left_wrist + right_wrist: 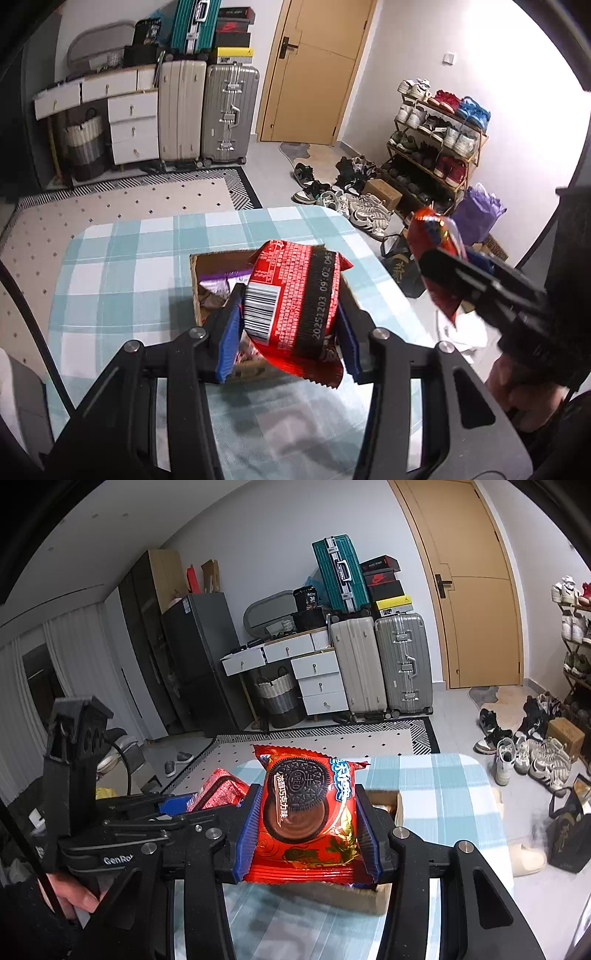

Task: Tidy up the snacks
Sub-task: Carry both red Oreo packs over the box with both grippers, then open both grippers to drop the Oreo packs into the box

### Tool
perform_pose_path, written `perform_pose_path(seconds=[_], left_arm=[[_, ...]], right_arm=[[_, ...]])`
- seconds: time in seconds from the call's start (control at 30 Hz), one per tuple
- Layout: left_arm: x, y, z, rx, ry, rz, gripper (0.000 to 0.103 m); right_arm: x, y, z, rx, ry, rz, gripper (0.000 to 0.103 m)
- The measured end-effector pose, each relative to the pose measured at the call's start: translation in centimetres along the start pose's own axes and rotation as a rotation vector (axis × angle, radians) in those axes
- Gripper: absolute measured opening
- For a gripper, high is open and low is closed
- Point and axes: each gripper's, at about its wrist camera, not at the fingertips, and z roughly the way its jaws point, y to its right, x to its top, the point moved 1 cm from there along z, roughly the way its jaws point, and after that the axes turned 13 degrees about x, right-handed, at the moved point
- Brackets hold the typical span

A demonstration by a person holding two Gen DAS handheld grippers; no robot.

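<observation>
My left gripper (288, 328) is shut on a red snack packet (291, 299), barcode side up, held above an open cardboard box (195, 284) on the checked tablecloth. The box holds purple and pink wrapped snacks (218, 286). My right gripper (310, 830) is shut on a red Oreo packet (306, 812), held above the same box (397, 808). The right gripper with its packet (436, 236) also shows at the right of the left wrist view. The left gripper's red packet (218, 790) shows at the left of the right wrist view.
The table (122, 266) has a blue-white checked cloth. Beyond it lie a patterned rug (110, 206), suitcases (229, 114), white drawers (133, 125), a wooden door (310, 70), a shoe rack (436, 140) and several loose shoes (343, 192) on the floor.
</observation>
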Motion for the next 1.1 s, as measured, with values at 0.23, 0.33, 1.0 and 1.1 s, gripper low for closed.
perform_pose_path(seconds=[0.23, 0.33, 1.0, 1.1], left_arm=[[3.2, -0.7, 4.3, -0.009, -0.077, -0.033, 0.042], [3.8, -0.9, 6.5, -0.008, -0.094, -0.035, 0.042], [1.8, -2.3, 15.8, 0.017, -0.238, -0.049, 0.062], [1.4, -2.6, 15.1, 0.05, -0.206, -0.049, 0.075]], right_arm=[[2.9, 2.0, 4.2, -0.001, -0.02, 0.008, 0.047], [3.6, 3.0, 6.4, 0.0, -0.032, 0.021, 0.047], [0.2, 9.9, 14.5, -0.036, -0.13, 0.116, 0.078], [-0.1, 10.5, 13.0, -0.038, -0.088, 0.123, 0.078]])
